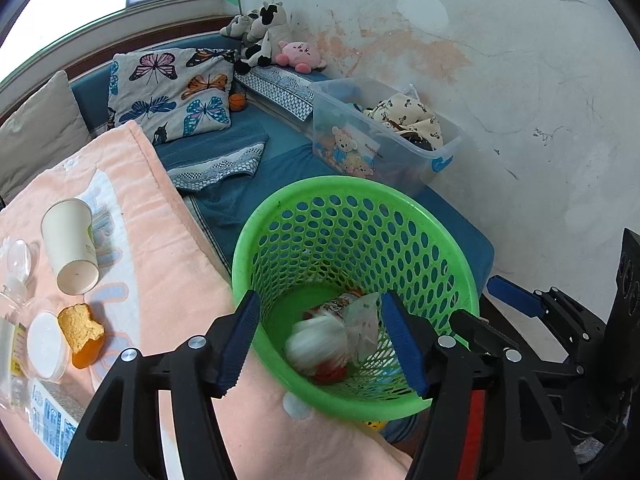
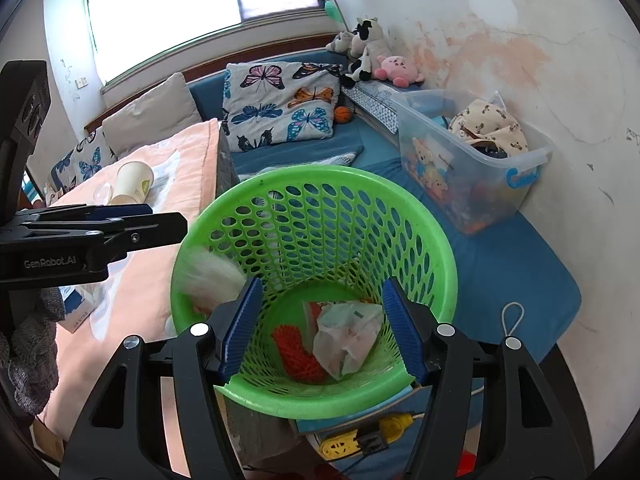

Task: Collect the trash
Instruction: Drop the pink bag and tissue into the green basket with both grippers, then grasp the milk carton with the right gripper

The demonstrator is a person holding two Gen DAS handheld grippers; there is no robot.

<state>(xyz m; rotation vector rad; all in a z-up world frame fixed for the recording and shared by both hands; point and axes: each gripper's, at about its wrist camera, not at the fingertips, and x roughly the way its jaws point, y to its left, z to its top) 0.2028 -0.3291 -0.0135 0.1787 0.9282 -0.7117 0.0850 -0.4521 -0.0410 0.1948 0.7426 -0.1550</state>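
- The green basket (image 1: 352, 216) is round, plastic, with walls full of holes; it stands at the edge of the bed, beside the pink blanket (image 1: 168, 264).
- In its bottom lie a crumpled pale wrapper (image 2: 348, 336), a piece of orange-red netting (image 2: 296, 352) and a printed packet (image 1: 340, 304).
- A white blurred piece of trash (image 1: 316, 340) is inside the basket, between the left gripper (image 1: 320, 344) fingers and below them, touching neither.
- The left fingers stand wide apart with nothing held, over the near rim.
- The right gripper (image 2: 320, 332) fingers are also spread wide and empty, the wrapper lying between and beyond them.
- A paper cup (image 1: 72, 244), a piece of bread (image 1: 80, 326) and a white lid (image 1: 46, 344) lie on the blanket, well left of the left fingers.
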